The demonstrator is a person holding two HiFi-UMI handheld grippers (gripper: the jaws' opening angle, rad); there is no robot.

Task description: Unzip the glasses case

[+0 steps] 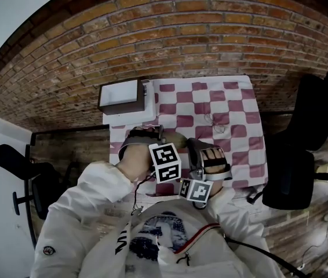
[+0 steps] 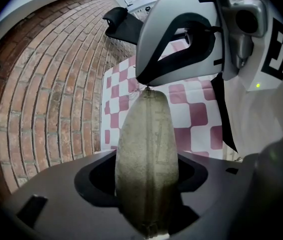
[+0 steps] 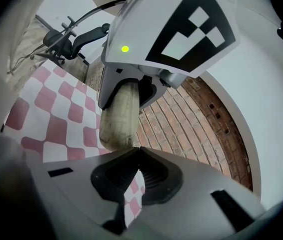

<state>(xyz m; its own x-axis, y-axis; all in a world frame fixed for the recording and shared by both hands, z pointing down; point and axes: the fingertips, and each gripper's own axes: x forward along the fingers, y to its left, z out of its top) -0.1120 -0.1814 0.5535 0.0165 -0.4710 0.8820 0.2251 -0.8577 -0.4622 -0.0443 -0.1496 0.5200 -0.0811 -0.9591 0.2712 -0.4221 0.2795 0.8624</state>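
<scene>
Left gripper (image 2: 146, 184) fingers (image 2: 51, 194): clamped on khaki oval fabric glasses case (image 2: 144, 144) | right gripper (image 3: 137, 151) fingers (image 3: 196, 184): closed together, tips set against case's end | case is held above near part of red-and-white checked bench (image 1: 233, 126)

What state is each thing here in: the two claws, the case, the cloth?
Left claw: shut around the glasses case.
Right claw: shut, tips at the case's end.
Glasses case: looks zipped, held in the air.
Checked cloth: spread flat on the table.
</scene>
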